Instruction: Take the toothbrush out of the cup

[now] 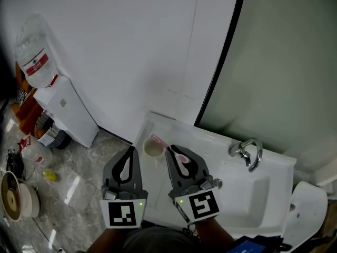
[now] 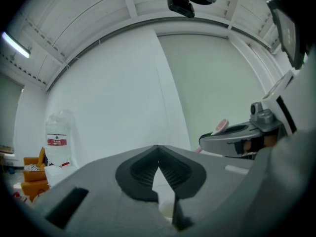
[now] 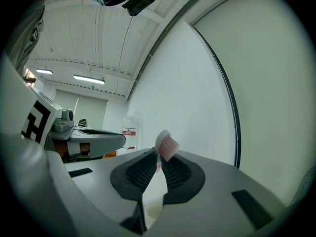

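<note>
Toothbrush [image 3: 168,145] pinched in right gripper [image 3: 158,156], cup [image 1: 151,149] just below, left gripper [image 2: 158,154] pressed together, empty

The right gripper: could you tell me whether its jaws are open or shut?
Shut on the toothbrush. In the right gripper view the right gripper pinches its pink neck, the bristled head standing just past the tips.
</note>
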A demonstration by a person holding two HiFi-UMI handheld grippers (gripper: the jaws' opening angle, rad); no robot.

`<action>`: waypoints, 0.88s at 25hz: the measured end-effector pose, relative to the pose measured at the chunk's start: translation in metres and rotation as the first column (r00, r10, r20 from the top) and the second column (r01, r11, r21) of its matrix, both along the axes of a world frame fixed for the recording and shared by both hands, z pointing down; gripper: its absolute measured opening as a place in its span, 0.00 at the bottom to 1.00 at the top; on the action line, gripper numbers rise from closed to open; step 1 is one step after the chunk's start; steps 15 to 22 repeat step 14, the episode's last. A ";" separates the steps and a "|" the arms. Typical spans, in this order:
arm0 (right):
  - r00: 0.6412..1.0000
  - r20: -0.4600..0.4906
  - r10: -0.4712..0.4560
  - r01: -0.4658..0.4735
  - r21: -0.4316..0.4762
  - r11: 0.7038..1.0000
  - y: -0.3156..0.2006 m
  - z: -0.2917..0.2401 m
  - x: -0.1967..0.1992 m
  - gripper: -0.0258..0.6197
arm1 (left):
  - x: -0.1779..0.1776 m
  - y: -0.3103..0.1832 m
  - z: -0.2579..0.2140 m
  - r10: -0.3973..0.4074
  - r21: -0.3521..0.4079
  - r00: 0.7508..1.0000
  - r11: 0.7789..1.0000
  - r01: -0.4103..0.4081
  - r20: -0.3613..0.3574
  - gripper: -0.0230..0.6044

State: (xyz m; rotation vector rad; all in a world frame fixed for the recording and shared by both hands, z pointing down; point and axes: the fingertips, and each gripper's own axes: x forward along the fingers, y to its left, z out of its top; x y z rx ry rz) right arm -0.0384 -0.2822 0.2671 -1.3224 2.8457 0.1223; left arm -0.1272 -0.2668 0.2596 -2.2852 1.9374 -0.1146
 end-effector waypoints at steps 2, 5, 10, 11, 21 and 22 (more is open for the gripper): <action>1.000 -0.006 0.002 -0.002 -0.008 1.000 0.001 0.002 0.000 0.09 | 0.000 0.000 0.000 0.000 0.000 1.000 1.000 0.000 -0.004 0.05; 1.000 0.002 0.005 -0.005 0.000 1.000 0.001 0.000 0.000 0.09 | 0.000 0.000 0.000 0.004 0.003 1.000 1.000 -0.004 -0.005 0.05; 1.000 -0.003 0.010 -0.010 -0.008 1.000 0.000 0.001 -0.002 0.09 | -0.003 0.000 0.000 0.010 0.006 1.000 1.000 -0.010 -0.004 0.05; 1.000 -0.004 0.012 -0.012 -0.009 1.000 -0.001 0.001 -0.002 0.09 | -0.004 -0.001 0.000 0.010 0.006 1.000 1.000 -0.010 -0.005 0.05; 1.000 -0.003 0.017 -0.017 -0.005 1.000 -0.003 0.002 -0.003 0.09 | -0.005 -0.002 0.001 0.011 0.007 1.000 1.000 -0.011 -0.003 0.05; 1.000 -0.003 0.017 -0.017 -0.005 1.000 -0.003 0.002 -0.003 0.09 | -0.005 -0.002 0.001 0.011 0.007 1.000 1.000 -0.011 -0.003 0.05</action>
